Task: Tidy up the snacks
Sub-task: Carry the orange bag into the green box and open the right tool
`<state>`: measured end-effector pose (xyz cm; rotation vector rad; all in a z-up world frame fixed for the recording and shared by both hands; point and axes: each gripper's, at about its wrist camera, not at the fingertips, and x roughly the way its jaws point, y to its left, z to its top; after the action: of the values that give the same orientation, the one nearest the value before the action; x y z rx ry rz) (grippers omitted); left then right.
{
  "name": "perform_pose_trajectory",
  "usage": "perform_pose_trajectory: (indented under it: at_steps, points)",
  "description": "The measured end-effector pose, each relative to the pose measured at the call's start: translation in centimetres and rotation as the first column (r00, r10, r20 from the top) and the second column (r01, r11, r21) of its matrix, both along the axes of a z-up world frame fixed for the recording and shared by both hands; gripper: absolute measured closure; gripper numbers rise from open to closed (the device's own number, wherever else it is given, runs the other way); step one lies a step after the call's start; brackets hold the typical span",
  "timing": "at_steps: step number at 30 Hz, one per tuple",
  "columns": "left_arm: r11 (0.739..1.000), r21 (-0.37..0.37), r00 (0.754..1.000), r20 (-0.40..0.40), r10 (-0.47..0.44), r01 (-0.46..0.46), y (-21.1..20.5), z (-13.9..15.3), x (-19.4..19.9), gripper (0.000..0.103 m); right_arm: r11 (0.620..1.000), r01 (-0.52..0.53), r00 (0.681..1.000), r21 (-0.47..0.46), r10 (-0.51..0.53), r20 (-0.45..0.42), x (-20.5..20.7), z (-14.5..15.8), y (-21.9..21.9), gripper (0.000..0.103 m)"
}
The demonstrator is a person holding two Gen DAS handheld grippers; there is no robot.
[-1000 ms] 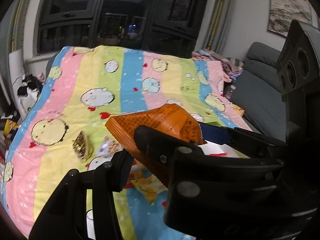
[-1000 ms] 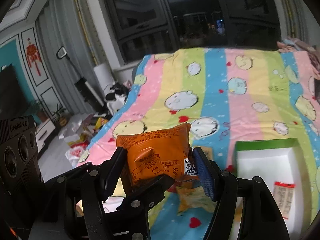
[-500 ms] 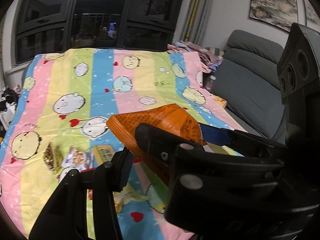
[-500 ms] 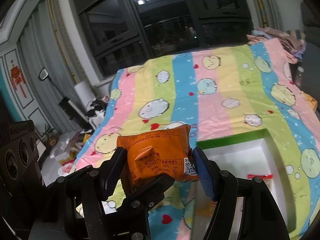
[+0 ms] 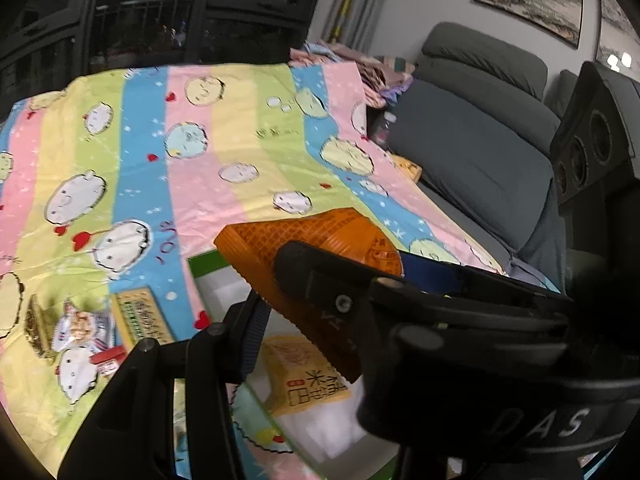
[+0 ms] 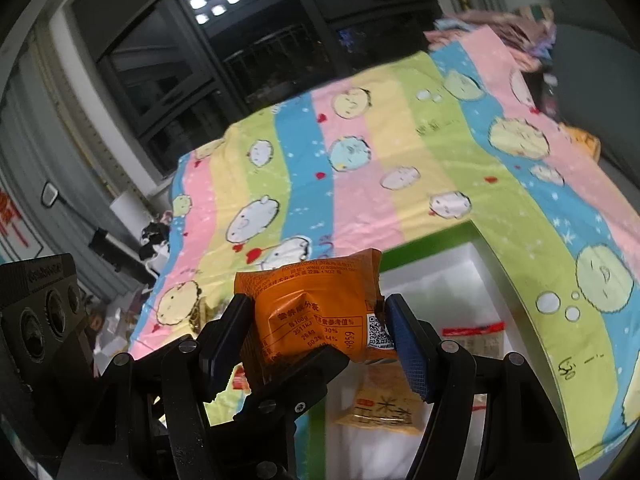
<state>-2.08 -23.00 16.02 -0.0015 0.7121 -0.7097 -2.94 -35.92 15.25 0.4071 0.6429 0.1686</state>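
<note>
Box [image 6: 436,280] sits right below and ahead of your orange snack bag [image 6: 320,312]; both your right gripper [image 6: 316,340] and left gripper [image 5: 332,300] clamp the bag, held above the box's near-left corner.

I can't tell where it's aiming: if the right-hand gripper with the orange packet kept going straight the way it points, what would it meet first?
Probably the white box with the green rim. The right gripper, shut on the orange packet, points down over it, toward a yellow packet lying inside. Depth is unclear.
</note>
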Motion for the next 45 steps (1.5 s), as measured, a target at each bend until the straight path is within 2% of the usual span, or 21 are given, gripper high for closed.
perform_pose_trajectory:
  at_steps: [11, 20, 29, 37, 42, 45]
  points:
    - [0.999, 0.024, 0.988, -0.148, -0.038, 0.042, -3.1, -3.8, 2.8, 0.057, 0.995, 0.060, 0.988, 0.082, -0.047, -0.150, 2.4, -4.2, -3.6, 0.032]
    - [0.995, 0.077, 0.972, -0.229, -0.045, 0.064, -4.9, -6.4, 4.3, 0.057, 0.985, 0.097, 0.964, 0.141, -0.058, -0.258, 4.2, -7.3, -5.4, 0.032]
    - [0.992, 0.101, 0.942, -0.335, -0.034, 0.072, -5.5, -9.1, 5.8, 0.057, 0.978, 0.127, 0.932, 0.168, -0.060, -0.358, 5.6, -10.1, -6.3, 0.032]
    - [0.986, 0.143, 0.931, -0.364, -0.025, 0.083, -6.2, -9.8, 6.2, 0.056, 0.976, 0.151, 0.912, 0.159, -0.075, -0.404, 6.1, -11.2, -6.4, 0.032]
    - [0.986, 0.135, 0.930, -0.364, -0.043, 0.098, -6.2, -9.6, 6.1, 0.048, 0.974, 0.174, 0.901, 0.142, -0.099, -0.422, 6.3, -11.3, -6.6, 0.032]
    - [0.992, 0.100, 0.940, -0.340, -0.041, 0.080, -5.5, -8.6, 5.7, 0.041, 0.970, 0.192, 0.911, 0.149, -0.120, -0.394, 5.8, -10.6, -7.0, 0.032]
